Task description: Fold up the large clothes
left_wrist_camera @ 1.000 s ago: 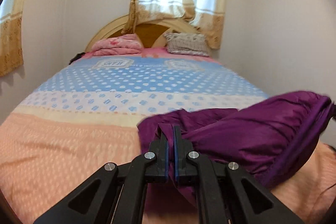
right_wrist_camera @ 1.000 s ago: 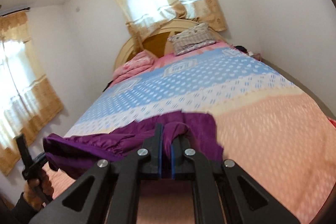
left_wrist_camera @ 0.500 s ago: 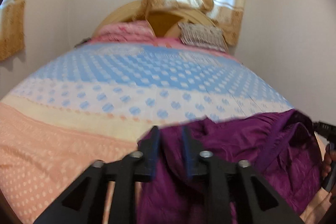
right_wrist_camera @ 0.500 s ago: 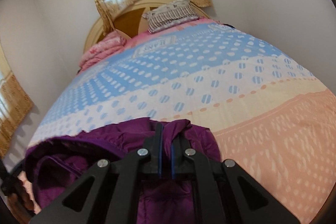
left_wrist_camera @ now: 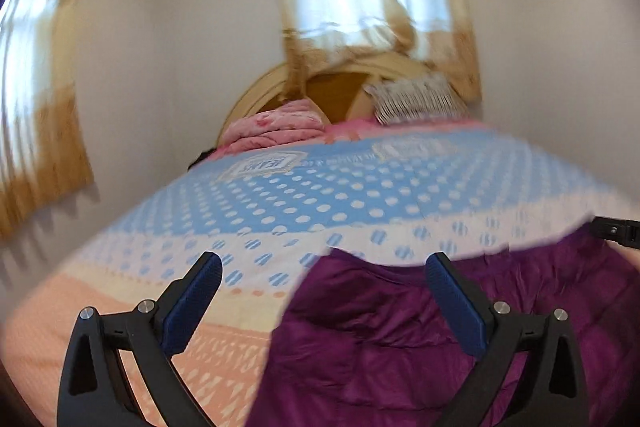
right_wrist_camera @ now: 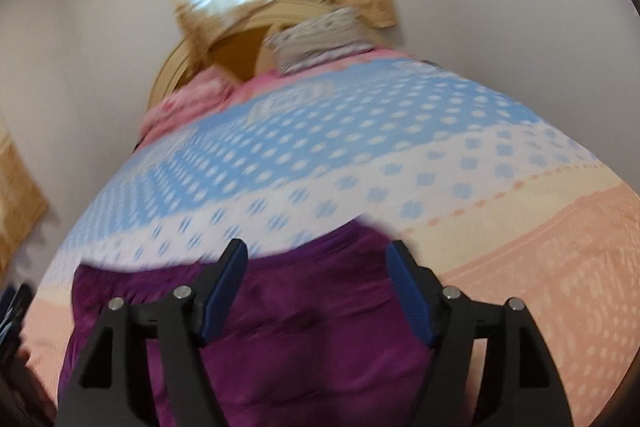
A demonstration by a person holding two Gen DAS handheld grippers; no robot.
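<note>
Lying flat on the bed [left_wrist_camera: 120, 327], your purple jacket [left_wrist_camera: 380, 347] below both claws, your left claw [left_wrist_camera: 324, 267] spread wide apart, your right claw [right_wrist_camera: 316, 255] likewise apart, gripping nothing.

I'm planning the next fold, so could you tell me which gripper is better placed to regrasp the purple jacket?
Probably the right gripper: its open jaws sit squarely over the jacket; the left gripper straddles the jacket's edge.

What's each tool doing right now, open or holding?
Left tool: open, holding nothing, above the jacket edge.
Right tool: open, holding nothing, over the jacket.
</note>
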